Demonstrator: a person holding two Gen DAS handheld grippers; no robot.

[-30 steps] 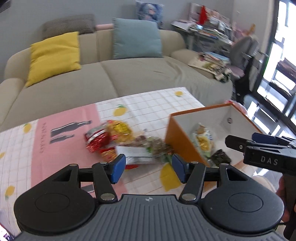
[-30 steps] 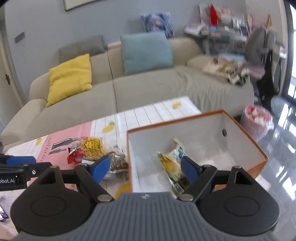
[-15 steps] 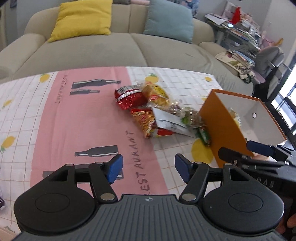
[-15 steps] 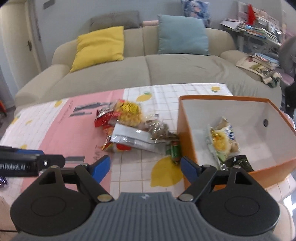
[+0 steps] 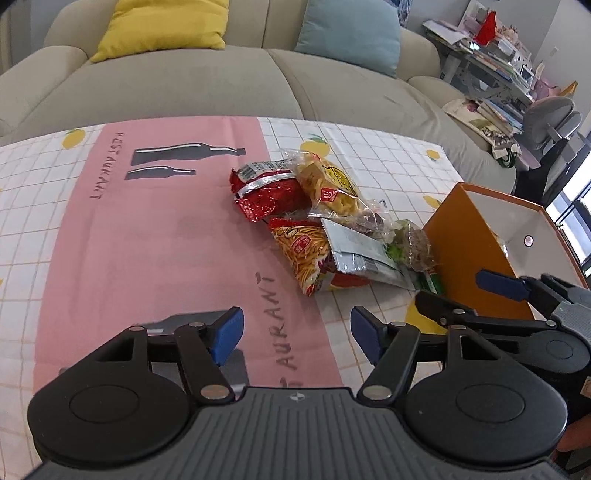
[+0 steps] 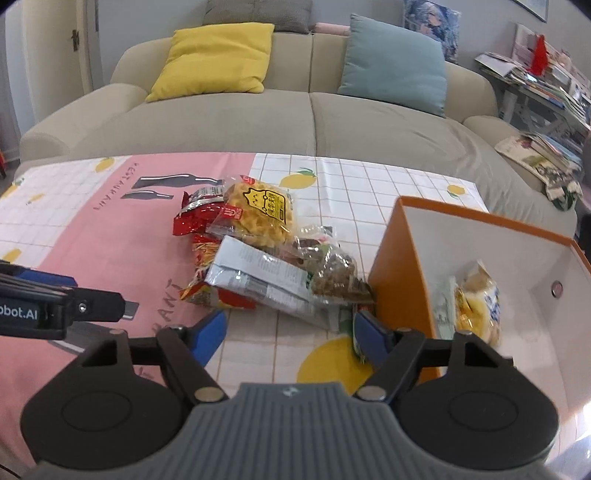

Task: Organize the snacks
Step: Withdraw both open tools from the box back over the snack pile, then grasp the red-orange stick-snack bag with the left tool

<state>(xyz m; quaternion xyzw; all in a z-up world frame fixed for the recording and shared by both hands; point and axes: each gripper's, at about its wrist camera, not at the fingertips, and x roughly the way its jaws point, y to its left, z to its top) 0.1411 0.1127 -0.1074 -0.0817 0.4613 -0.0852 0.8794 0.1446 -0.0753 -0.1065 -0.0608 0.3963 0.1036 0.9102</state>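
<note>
Left wrist | crinkly foil snack packets (image 5: 317, 225) heaped beside boxy orange bin (image 5: 476, 236) | left claw (image 5: 295, 332) agape, still widening, empty | right claw (image 6: 290, 334) agape, narrowing, empty

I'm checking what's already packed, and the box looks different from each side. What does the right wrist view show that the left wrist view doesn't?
Only the right wrist view looks into the orange box and shows the yellow-and-blue snack bag standing inside it, and it alone shows the grey cushion on the sofa back. Only the left wrist view shows the grey office chair past the sofa's end. Both show the loose snack pile on the tablecloth beside the box, and both grippers, left and right, open and empty.
</note>
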